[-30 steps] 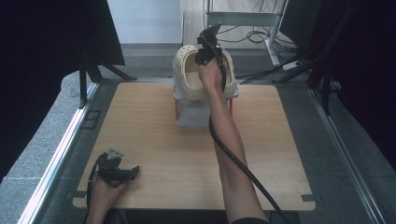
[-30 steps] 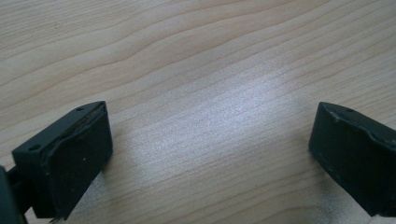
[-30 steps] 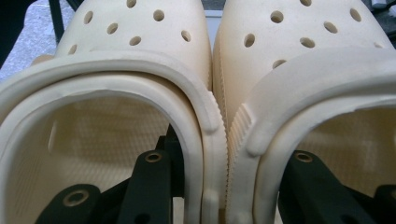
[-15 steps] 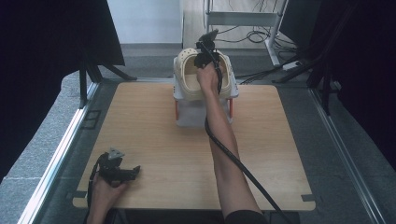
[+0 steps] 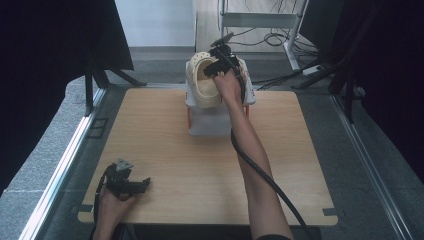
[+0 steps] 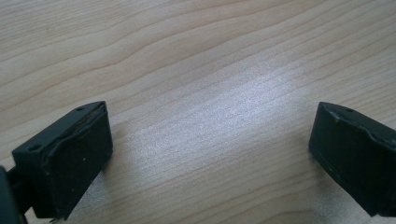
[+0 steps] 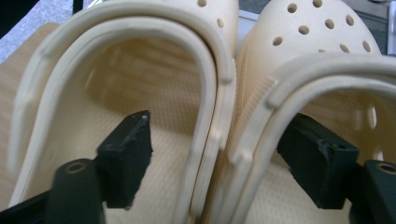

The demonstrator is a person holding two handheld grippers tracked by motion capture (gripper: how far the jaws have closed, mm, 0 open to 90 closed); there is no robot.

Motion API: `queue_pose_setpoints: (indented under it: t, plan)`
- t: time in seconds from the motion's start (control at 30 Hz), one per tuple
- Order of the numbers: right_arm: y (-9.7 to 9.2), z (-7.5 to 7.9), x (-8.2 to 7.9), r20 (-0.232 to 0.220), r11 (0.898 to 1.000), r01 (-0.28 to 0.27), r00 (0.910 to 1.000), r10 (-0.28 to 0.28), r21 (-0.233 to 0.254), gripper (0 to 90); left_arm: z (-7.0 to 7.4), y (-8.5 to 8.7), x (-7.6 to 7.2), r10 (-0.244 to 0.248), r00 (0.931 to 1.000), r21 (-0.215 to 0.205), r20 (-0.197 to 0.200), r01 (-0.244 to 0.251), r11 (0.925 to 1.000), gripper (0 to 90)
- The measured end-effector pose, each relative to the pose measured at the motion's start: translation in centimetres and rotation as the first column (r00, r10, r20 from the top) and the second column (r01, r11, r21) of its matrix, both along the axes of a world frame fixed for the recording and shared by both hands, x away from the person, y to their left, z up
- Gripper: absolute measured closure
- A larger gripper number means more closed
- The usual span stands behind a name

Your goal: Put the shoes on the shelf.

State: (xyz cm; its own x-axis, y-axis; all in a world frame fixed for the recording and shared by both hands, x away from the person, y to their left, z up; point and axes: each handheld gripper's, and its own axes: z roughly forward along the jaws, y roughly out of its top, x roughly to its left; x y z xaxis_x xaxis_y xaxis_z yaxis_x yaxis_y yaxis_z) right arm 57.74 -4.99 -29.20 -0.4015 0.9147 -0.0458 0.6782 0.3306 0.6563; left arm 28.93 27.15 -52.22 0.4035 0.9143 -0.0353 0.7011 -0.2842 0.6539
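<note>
right gripper (image 7: pixel 215 158) – fingers straddle the touching inner walls of two cream clogs (image 7: pixel 140 93), one finger in each, not visibly pinching; clogs sit on a white box (image 5: pixel 215 120) at the tabletop's (image 5: pixel 165 150) far edge | left gripper (image 6: pixel 210 154) – fingers spread wide, empty, low over bare wood near corner

text on the cream clogs (image 7: pixel 219 93): none readable
text on the white box (image 5: pixel 215 117): none readable
text on the wooden table (image 5: pixel 175 145): none readable
signs, numbers elsewhere: none readable
</note>
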Motion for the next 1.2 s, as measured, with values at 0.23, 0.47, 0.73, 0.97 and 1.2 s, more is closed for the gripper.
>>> queue_pose_setpoints:
  t: [0.23,0.47,0.73,0.97,1.2]
  plan:
    - [-0.9,0.3,-1.7,0.016,0.998,-0.058,0.9982,0.058,0.003,18.6,0.0,-0.1,0.0,0.000,1.0000,0.001,0.000,0.000,1.0000,0.0]
    - [-1.5,0.7,-3.0,0.017,0.992,-0.126,0.9919,0.126,-0.007,13.5,0.0,-0.1,0.0,0.000,1.0000,0.001,0.000,0.000,1.0000,0.0]
    - [-1.6,1.0,-4.5,0.009,0.977,-0.212,0.9771,0.212,0.000,2.1,-0.1,-0.1,0.0,0.004,1.0000,0.001,0.007,-0.004,1.0000,0.0]
    - [-2.3,1.3,-6.3,0.041,0.959,-0.282,0.9586,0.282,-0.003,0.0,0.0,-0.1,0.0,0.005,1.0000,0.000,0.005,-0.005,1.0000,0.0]
    - [-3.2,1.6,-8.6,0.067,0.944,-0.327,0.9437,0.324,0.038,0.0,0.0,-0.1,0.0,0.001,1.0000,0.000,-0.002,-0.001,1.0000,0.0]
